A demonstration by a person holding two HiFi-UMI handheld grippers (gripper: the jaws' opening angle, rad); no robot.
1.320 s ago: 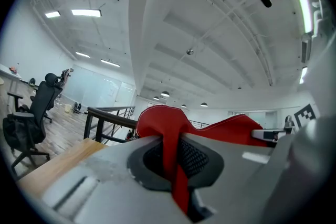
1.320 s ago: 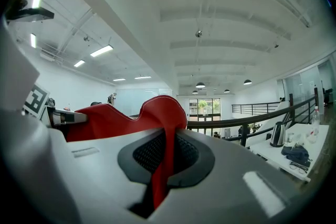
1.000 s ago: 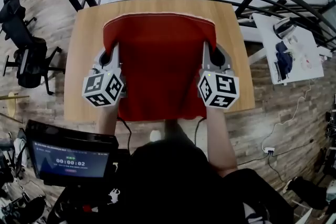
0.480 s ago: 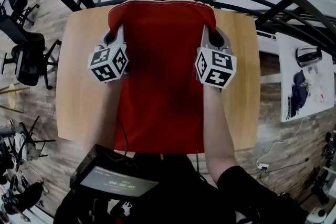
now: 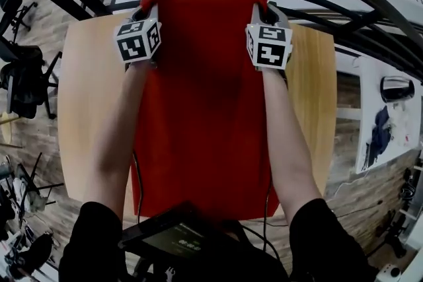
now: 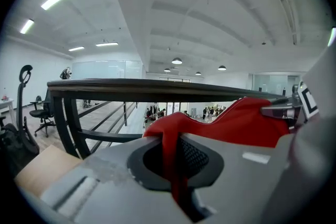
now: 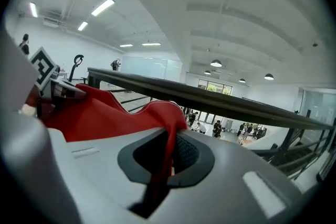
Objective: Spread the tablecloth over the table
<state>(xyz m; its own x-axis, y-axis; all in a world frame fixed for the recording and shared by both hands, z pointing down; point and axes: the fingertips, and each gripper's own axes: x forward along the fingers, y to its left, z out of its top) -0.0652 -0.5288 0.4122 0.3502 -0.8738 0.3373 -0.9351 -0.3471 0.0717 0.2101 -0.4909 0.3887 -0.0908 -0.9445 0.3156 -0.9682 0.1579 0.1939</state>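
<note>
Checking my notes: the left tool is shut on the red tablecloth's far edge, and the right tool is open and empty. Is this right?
Not quite. The right tool is also shut on the red tablecloth, as the right gripper view shows. The left tool is shut on it, as you wrote.

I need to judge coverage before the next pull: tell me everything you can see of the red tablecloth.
The tablecloth is plain red fabric with a pale hem along its far edge. It runs as a long strip down the middle of the wooden table, with bare wood on both sides and its near end about at the near table edge. The far edge is held up near the black railing, with the left claw and right claw each shut on a bunched far corner.
</note>
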